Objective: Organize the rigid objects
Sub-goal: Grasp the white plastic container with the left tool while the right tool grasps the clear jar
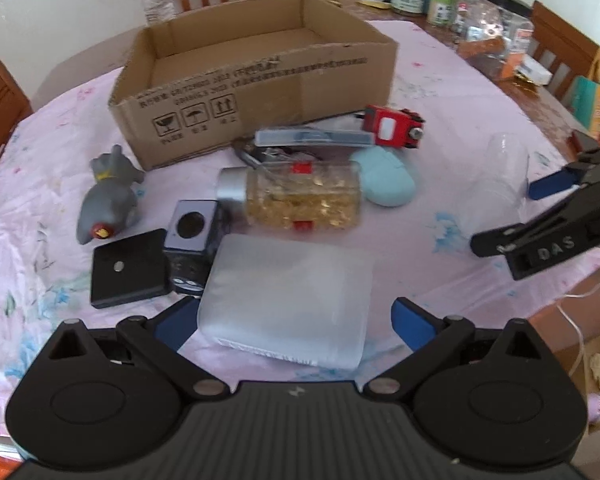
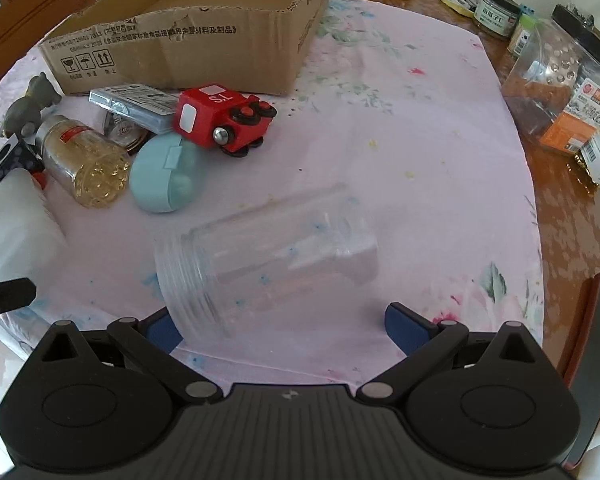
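From the left wrist, the cardboard box [image 1: 256,80] looks empty, so no sorting is seen done; the left tool [image 1: 296,320] is spread around a frosted white tub [image 1: 288,300], and "DAS" is read on the right tool [image 1: 540,208]. From the right wrist, that tool is spread by a clear jar [image 2: 268,256] lying on the surface [image 2: 420,160]; "T.S" is read on the red toy [image 2: 216,116].

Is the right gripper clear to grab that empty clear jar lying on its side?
Probably yes. The right gripper is open, and the clear jar lies just ahead with bare tablecloth around it, nothing between.

Keys [image 1: 260,152] half-hidden under the grey case [image 1: 312,137].
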`<state>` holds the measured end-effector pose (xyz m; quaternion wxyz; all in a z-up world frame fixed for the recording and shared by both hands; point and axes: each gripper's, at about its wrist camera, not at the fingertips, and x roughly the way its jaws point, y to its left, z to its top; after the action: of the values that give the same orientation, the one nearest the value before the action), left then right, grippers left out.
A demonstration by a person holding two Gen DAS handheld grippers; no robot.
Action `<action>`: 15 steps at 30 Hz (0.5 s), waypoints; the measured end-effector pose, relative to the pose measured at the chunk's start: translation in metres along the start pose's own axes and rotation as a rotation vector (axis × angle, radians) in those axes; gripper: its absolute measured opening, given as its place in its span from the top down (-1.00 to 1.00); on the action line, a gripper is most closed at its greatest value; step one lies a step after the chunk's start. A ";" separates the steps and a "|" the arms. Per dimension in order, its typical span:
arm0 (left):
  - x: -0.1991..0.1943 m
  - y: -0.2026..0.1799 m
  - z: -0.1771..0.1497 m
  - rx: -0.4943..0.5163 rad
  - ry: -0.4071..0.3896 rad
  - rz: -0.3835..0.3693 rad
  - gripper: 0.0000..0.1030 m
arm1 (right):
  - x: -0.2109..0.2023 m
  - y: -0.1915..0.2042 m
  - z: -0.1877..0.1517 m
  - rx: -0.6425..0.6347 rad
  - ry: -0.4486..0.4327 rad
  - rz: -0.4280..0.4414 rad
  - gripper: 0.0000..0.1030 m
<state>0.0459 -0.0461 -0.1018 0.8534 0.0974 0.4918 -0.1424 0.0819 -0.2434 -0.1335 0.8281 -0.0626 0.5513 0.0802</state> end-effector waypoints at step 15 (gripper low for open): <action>0.030 0.000 -0.001 -0.036 0.051 -0.062 -0.98 | -0.002 -0.001 -0.008 -0.077 -0.070 0.034 -1.00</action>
<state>0.0589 -0.0497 -0.1281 0.8375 0.0701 0.5186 -0.1575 0.0744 -0.2462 -0.1343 0.8424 -0.0821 0.5195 0.1177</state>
